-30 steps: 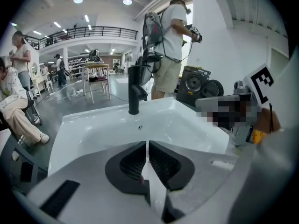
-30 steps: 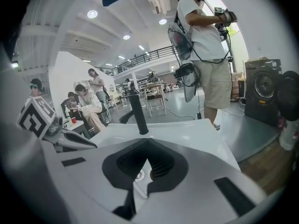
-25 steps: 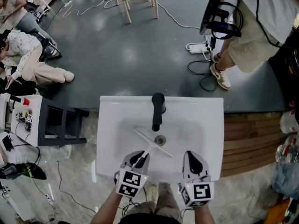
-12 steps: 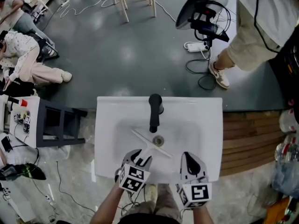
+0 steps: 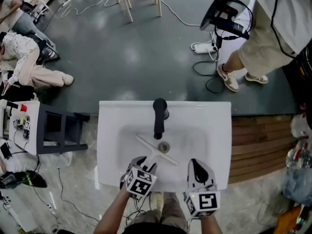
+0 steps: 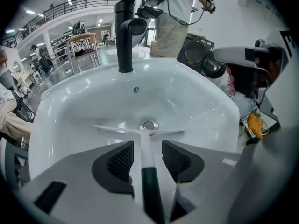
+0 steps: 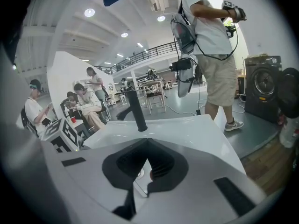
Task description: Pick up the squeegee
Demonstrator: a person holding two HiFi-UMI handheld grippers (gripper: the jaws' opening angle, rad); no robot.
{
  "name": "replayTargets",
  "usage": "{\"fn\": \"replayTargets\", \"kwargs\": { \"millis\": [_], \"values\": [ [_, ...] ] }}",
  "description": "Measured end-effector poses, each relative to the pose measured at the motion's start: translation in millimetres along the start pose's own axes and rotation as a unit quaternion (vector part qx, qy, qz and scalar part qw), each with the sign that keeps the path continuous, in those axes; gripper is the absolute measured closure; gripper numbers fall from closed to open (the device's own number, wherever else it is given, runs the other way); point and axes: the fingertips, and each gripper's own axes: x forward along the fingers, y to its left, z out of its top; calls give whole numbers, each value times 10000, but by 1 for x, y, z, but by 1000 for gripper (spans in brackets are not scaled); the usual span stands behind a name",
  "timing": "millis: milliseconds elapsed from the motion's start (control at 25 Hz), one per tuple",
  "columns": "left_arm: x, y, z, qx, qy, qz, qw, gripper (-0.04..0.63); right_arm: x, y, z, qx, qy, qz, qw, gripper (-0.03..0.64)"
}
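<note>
A white squeegee [image 5: 157, 151] lies in the white sink [image 5: 112, 130], its blade across the drain [image 5: 164, 146] and its dark-ended handle pointing toward me. My left gripper [image 5: 145, 162] points steeply down over that handle. In the left gripper view the squeegee [image 6: 141, 146] runs between the two pads of the left gripper [image 6: 147, 149]; the jaws are opening and there is a gap on either side of the handle. My right gripper [image 5: 200, 165] hovers at the sink's near right rim. In the right gripper view, the right gripper [image 7: 147, 146] has its fingertips together and holds nothing.
A black faucet [image 5: 159, 117] stands at the back of the sink. Wooden boards [image 5: 263, 145] lie to the right and a dark stand [image 5: 63, 130] to the left. A person [image 5: 265, 38] with camera gear stands beyond, people [image 5: 24, 57] sit far left, and cables [image 5: 209, 77] trail on the floor.
The left gripper's jaws have spread apart around the squeegee handle and the gripper has sunk lower over the sink. The right gripper has kept still.
</note>
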Motion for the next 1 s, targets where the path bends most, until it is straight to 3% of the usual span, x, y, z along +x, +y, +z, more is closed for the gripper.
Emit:
{"fn": "replayTargets", "kwargs": {
  "millis": [280,600,1000],
  "values": [
    [5,2,-6,-88,154,19,9998,423,1,-3,0,-5,19,-23,10000,618],
    [11,2,-10,-67,251,114,9996,501,2,-5,2,39,19,-38,10000,618],
    [13,1,-7,-20,248,190,9995,505,2,-12,1,74,21,-41,10000,619]
  ]
}}
